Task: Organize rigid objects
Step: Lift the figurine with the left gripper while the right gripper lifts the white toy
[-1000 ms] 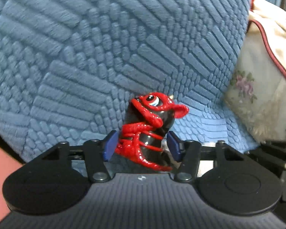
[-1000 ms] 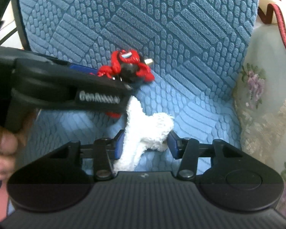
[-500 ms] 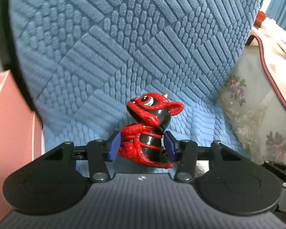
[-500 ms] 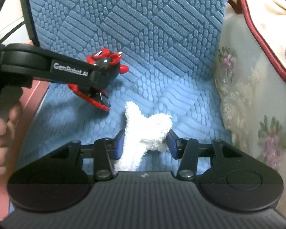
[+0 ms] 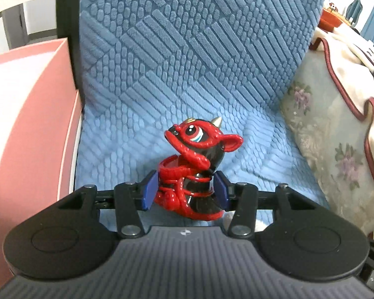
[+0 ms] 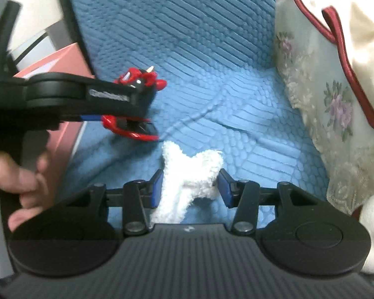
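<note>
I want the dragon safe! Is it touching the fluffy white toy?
Apart. The right wrist view shows the dragon held up at left, with blue cushion between it and the white toy.

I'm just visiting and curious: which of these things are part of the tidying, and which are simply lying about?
In the job:
- red figurine, in the left tongs
- white fluffy toy, in the right tongs
- pink box, probably

Lying about:
- blue textured cushion
- floral cover

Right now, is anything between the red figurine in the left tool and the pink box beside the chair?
Nothing visible blocks it. The left tool holds the red figurine above the blue seat cover; the pink box lies open to its left, past the chair's black frame edge.
</note>
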